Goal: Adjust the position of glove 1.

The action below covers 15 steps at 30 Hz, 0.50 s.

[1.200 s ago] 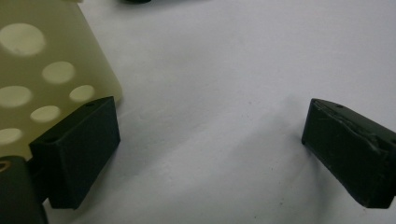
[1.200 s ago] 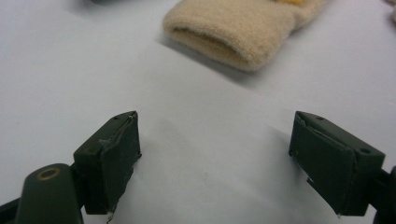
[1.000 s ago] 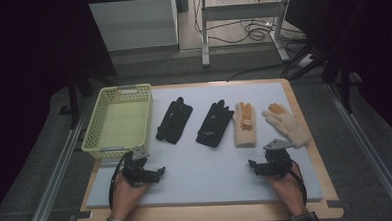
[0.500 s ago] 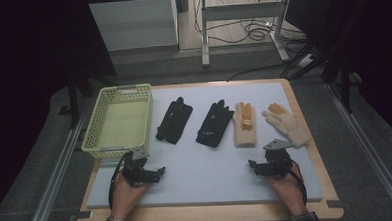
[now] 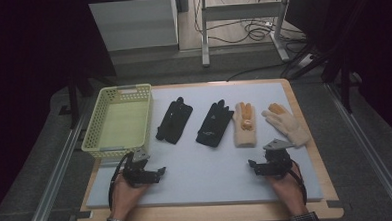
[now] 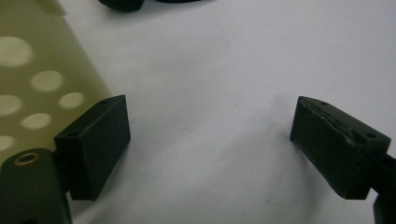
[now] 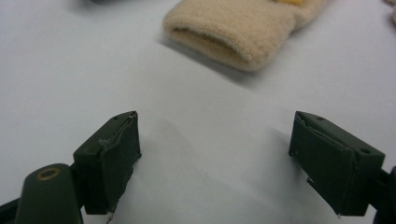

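Note:
Four gloves lie in a row across the white mat: a black glove [image 5: 174, 120], a second black glove [image 5: 214, 122], a beige glove with orange fingers [image 5: 244, 124] and another beige glove [image 5: 285, 123]. My left gripper [image 5: 154, 171] rests on the mat near the front left, open, nothing between its jaws [image 6: 210, 140]. My right gripper [image 5: 256, 167] rests at the front right, open and empty [image 7: 215, 158]. The cuff of the beige glove [image 7: 233, 35] lies just ahead of the right gripper. An edge of a black glove [image 6: 121, 4] lies ahead of the left gripper.
A pale yellow-green plastic basket [image 5: 119, 144] stands at the left of the table, its wall [image 6: 37, 84] close beside my left gripper. The mat [image 5: 206, 165] lies on a wooden table top with metal rails along both sides.

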Motion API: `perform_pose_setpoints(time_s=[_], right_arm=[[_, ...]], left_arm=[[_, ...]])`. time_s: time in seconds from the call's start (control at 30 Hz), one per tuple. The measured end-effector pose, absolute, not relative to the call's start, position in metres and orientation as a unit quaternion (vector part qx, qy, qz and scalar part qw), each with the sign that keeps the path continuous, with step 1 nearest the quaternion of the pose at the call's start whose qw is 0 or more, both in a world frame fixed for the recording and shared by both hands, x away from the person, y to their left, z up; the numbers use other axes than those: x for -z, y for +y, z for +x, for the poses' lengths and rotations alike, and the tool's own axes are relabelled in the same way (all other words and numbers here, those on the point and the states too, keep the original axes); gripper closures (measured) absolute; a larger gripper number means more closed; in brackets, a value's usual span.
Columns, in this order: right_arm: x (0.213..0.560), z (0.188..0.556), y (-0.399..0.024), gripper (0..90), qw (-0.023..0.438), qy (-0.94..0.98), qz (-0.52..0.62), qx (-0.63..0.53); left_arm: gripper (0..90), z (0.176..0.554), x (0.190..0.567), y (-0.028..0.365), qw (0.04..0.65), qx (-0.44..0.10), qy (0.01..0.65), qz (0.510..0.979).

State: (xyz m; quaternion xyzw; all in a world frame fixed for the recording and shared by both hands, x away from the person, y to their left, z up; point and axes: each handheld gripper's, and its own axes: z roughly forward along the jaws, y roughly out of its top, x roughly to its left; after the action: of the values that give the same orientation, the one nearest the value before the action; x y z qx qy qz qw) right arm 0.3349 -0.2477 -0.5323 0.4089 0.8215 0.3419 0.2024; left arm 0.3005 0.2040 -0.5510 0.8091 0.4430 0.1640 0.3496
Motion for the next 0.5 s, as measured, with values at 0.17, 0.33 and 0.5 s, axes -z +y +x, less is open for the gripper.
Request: perform_pose_setpoints(time_s=[0.17, 0.33, 0.5], right_arm=[[0.532, 0.335, -0.248, 15.9, 0.202, 0.822, 0.409, -0.342], [0.532, 0.335, -0.248, 15.9, 0.203, 0.822, 0.409, -0.342], [0.532, 0.335, -0.248, 15.8, 0.203, 0.822, 0.408, -0.342]], left_arm=[[13.8, 0.302, 0.547, 0.193, 0.353, -0.161, 0.431, 0.815], [15.4, 0.306, 0.542, 0.186, 0.360, -0.161, 0.426, 0.814], [19.4, 0.312, 0.534, 0.177, 0.366, -0.167, 0.428, 0.809]])
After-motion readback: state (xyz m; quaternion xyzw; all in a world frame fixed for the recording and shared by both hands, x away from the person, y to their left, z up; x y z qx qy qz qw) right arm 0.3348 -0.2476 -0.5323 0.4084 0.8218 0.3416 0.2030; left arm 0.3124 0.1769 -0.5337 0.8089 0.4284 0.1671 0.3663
